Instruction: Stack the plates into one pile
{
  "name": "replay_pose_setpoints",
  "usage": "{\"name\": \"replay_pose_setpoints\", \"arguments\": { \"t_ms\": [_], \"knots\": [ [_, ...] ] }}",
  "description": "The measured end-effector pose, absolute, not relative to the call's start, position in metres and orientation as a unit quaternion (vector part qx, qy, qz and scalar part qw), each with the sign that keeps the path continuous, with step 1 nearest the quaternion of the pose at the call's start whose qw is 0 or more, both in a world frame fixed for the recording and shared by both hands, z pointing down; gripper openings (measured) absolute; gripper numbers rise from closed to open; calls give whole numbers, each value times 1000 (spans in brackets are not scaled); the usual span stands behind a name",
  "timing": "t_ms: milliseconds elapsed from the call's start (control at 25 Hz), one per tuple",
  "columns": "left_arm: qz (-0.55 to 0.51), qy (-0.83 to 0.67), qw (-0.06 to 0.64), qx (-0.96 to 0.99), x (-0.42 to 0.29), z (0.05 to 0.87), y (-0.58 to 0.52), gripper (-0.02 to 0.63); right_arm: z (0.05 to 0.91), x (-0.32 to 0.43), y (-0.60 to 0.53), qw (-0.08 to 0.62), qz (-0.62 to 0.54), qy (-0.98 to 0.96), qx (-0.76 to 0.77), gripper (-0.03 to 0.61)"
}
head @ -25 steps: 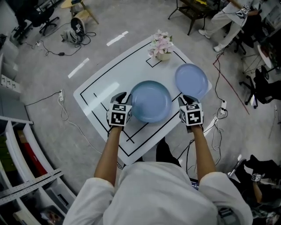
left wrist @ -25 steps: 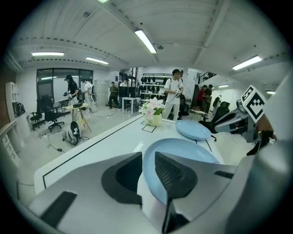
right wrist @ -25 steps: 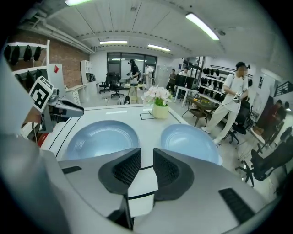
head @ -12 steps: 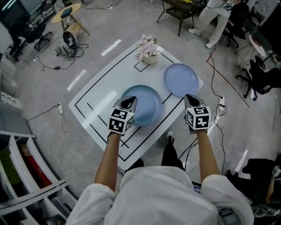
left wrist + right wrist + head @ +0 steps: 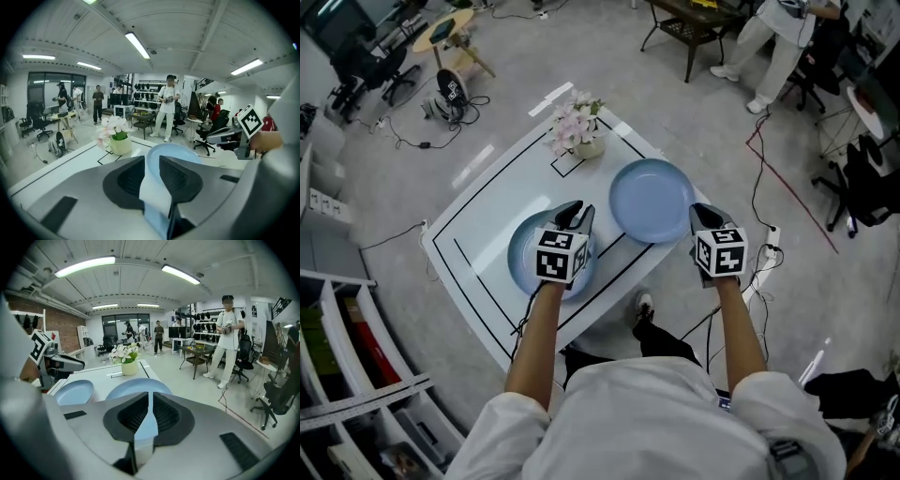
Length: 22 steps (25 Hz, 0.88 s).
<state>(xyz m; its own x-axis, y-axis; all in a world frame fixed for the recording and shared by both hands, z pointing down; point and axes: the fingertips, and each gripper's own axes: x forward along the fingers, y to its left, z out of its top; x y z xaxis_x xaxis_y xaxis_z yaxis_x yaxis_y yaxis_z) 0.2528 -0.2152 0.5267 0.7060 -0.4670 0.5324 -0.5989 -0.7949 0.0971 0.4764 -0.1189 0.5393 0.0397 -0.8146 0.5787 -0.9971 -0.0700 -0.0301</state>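
Note:
Two blue plates lie apart on the white table (image 5: 478, 220). My left gripper (image 5: 575, 216) hovers over the right edge of the nearer left plate (image 5: 525, 262). Its jaws have just been opening and stand apart with nothing gripped; the right plate (image 5: 173, 151) shows beyond them. My right gripper (image 5: 703, 214) is at the near right rim of the right plate (image 5: 652, 200). Its jaws have also just been opening and leave a narrow gap with nothing pressed between them. The right gripper view shows the right plate (image 5: 136, 386) ahead and the left plate (image 5: 75, 392) beside it.
A pot of pink flowers (image 5: 578, 131) stands at the table's far corner, behind the plates. Black lines mark the tabletop. Cables (image 5: 769, 244) trail on the floor to the right, shelving (image 5: 337, 356) stands at the left, and people and chairs fill the background.
Both grippers have left the sides of the left plate and moved right. The left one now hovers over that plate's right edge; the right one is at the right plate's rim.

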Motion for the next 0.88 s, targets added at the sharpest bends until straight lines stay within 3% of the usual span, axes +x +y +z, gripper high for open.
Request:
{"name": "replay_pose_setpoints", "arguments": {
  "t_ms": [80,200,560,880],
  "knots": [
    [258,-287,152,910,281,541,-222,149,553,499,-131,188,250,-658,684,81],
    [271,-287,179,901,318,563,-232,156,575,523,-145,178,284,-664,669,168],
    [362,-357,213,834,341,648,-256,155,636,539,-157,179,362,-672,621,172],
    [376,-386,203,817,338,656,-264,156,664,548,-154,167,402,-658,614,158]
  ]
}}
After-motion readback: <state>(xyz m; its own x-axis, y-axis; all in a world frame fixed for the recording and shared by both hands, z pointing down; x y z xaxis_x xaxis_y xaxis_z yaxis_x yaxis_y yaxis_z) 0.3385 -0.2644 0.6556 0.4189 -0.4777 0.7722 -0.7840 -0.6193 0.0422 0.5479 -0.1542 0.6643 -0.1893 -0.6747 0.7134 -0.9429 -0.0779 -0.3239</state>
